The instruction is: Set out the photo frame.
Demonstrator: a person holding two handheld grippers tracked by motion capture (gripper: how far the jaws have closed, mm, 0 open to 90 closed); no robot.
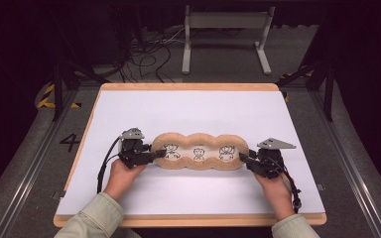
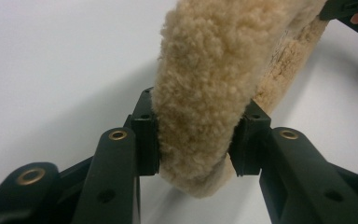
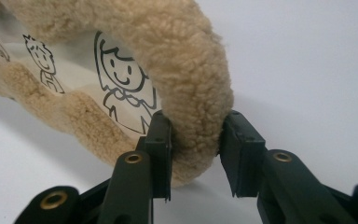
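On the white table (image 1: pixel 129 109) each gripper clamped a fleecy cushion (image 1: pixel 199 138) end: left gripper (image 1: pixel 159 153), right gripper (image 1: pixel 244 159); soft pile risked slipping free.

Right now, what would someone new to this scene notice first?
A long fluffy tan cushion with three cartoon figures drawn on its pale centre lies near the front of the white table. The left gripper clamps one furry end and the right gripper the other, a hand behind each.
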